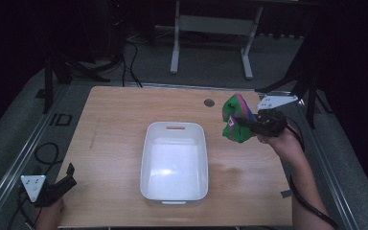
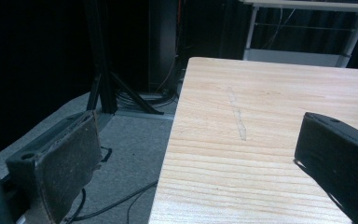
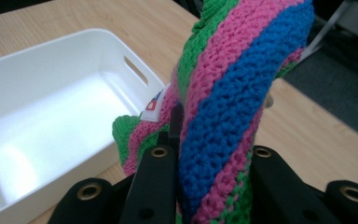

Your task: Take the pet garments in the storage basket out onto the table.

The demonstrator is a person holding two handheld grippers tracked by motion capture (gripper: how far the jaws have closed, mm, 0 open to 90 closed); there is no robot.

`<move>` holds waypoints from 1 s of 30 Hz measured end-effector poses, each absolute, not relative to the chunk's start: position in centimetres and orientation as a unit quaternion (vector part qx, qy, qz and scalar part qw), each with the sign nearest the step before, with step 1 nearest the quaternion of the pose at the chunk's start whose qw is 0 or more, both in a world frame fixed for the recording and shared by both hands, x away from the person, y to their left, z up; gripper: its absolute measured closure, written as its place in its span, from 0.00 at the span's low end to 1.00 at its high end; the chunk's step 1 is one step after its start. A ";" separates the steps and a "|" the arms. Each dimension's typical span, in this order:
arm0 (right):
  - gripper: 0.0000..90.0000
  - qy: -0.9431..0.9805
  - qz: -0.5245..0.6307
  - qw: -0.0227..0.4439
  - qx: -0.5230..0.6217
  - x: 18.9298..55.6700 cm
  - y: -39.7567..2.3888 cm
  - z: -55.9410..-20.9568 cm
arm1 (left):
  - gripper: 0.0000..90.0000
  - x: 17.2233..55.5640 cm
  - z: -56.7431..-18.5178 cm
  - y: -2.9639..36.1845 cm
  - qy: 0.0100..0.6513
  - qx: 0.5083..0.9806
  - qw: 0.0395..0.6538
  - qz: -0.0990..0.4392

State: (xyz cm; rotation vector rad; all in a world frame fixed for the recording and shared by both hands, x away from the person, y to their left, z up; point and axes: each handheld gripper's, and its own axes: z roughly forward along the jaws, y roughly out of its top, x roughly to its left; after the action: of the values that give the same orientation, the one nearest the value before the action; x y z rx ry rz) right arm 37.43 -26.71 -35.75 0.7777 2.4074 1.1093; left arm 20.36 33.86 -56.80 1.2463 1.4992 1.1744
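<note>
High view first: a white rectangular plastic tub [image 1: 174,161] sits mid-way across the light wooden table [image 1: 110,124], and it's empty. Just right of the tub's far corner, the right gripper [image 1: 242,122] holds a knitted cloth striped green, pink and blue [image 1: 236,120] up off the wood, beside the tub and not over it. Well left of the tub, at the table's near corner, the left gripper [image 1: 68,176] carries nothing.

Left gripper view: its jaws stand wide apart, one over the grey floor [image 2: 126,154], one over the wood, the table edge between them.

Right gripper view: both black jaws are clamped on the cloth, a small white label [image 3: 153,103] showing, the tub just beyond.
</note>
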 end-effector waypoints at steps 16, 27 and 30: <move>0.89 0.866 0.360 0.151 0.313 39.6 -25.6 -44.5 | 0.01 20.3 -56.8 33.8 0.595 0.500 0.419 0.470; 0.89 0.874 0.339 0.130 0.322 40.7 -24.4 -48.5 | 0.01 20.3 -56.8 33.8 0.595 0.500 0.420 0.469; 0.88 0.881 0.324 0.125 0.320 41.0 -23.8 -49.6 | 0.01 20.3 -56.8 33.9 0.596 0.499 0.421 0.468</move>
State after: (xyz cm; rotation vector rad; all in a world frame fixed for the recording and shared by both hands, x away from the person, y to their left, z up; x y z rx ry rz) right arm 41.03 -23.76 -49.63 0.9334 2.5671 0.9453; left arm 20.34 33.86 -56.80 1.2508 1.4922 1.1732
